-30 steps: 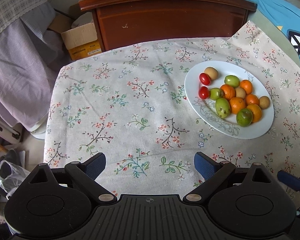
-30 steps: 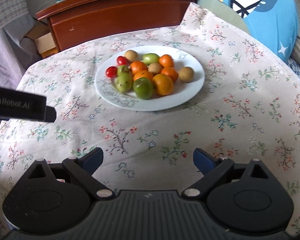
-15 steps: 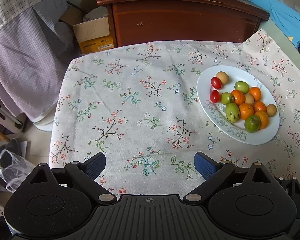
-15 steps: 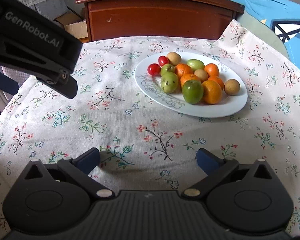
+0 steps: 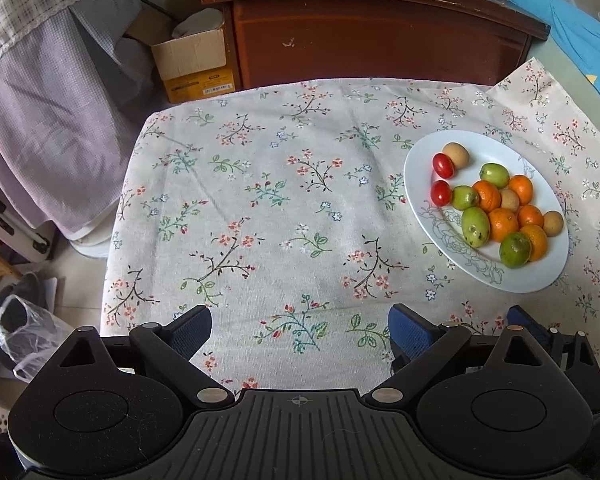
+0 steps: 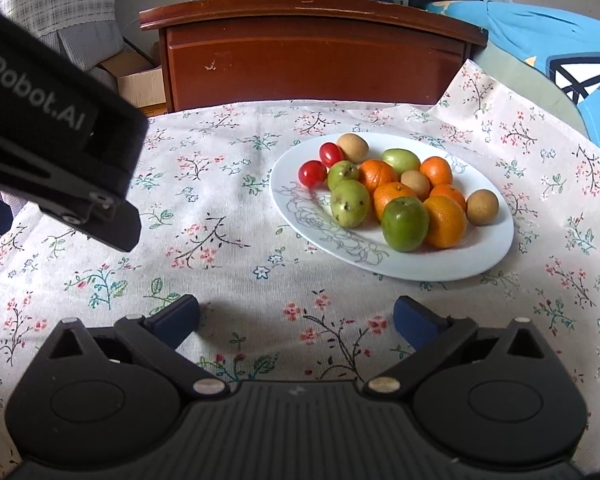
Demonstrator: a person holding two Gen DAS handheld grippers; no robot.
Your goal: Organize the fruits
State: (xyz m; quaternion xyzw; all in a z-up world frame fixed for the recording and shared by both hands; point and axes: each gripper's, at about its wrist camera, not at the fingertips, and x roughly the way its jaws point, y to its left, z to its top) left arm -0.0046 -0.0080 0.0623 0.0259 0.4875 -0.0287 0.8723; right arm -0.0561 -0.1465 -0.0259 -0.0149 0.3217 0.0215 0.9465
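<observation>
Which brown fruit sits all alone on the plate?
The round brown fruit at the white plate's right edge. It sits apart, while the other two brown ones touch neighbouring fruits.

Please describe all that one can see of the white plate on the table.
The white plate is oval, glossy like glazed ceramic, with a grey line drawing of flowers on its near left part. It lies flat on the floral tablecloth, toward the right side of the table. It carries two red cherry tomatoes, five oranges, four green fruits and three small brown fruits, crowded together. Neither gripper touches it.
</observation>
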